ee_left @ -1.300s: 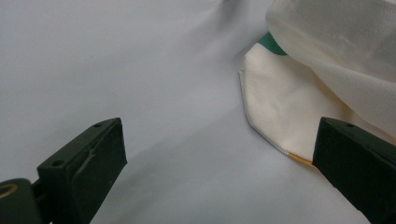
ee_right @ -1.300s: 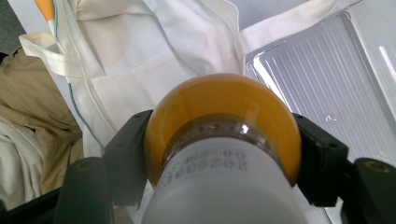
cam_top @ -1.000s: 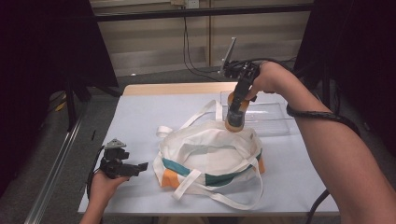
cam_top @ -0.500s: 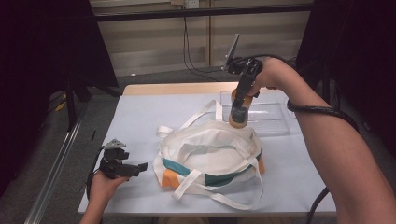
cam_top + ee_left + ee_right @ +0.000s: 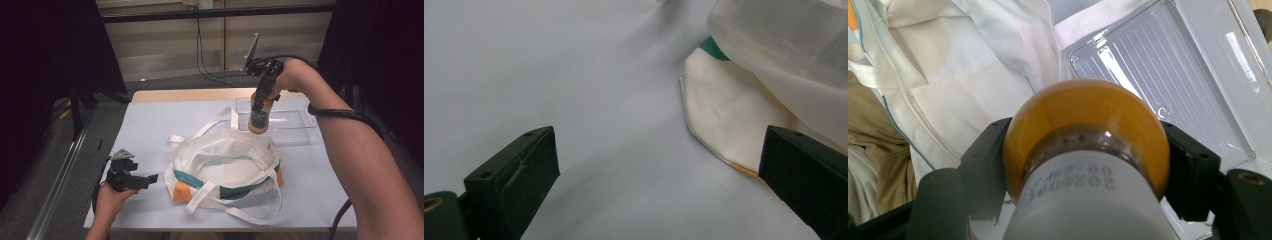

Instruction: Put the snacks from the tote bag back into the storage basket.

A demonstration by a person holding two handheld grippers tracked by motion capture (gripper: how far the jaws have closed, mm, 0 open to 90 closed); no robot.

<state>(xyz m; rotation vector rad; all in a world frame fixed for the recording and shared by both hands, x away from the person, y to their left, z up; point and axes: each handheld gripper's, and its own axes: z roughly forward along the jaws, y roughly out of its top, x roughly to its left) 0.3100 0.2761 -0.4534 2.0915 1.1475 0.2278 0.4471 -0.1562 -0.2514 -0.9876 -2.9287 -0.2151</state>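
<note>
An orange bottle with a white cap (image 5: 260, 116) (image 5: 1087, 150) hangs upright above the far rim of a white tote bag (image 5: 227, 162), with my right gripper (image 5: 261, 107) (image 5: 1088, 160) shut on it near the cap. The bag has teal and orange panels and loose handles, and lies open in the middle of the table. In the right gripper view the bag's cloth (image 5: 958, 75) spreads to the left under the bottle. My left gripper (image 5: 150, 178) (image 5: 659, 165) rests low at the table's near left, jaws open and empty, with the bag's corner (image 5: 724, 120) just ahead on the right.
A clear plastic tray (image 5: 290, 120) (image 5: 1168, 75) stands behind the bag at the far right, right beside the held bottle. The white tabletop (image 5: 150, 130) has free room to the left of the bag. Cables hang at the back.
My right gripper has lifted the bottle a little and carried it slightly toward the tray. The left gripper has stayed where it was.
</note>
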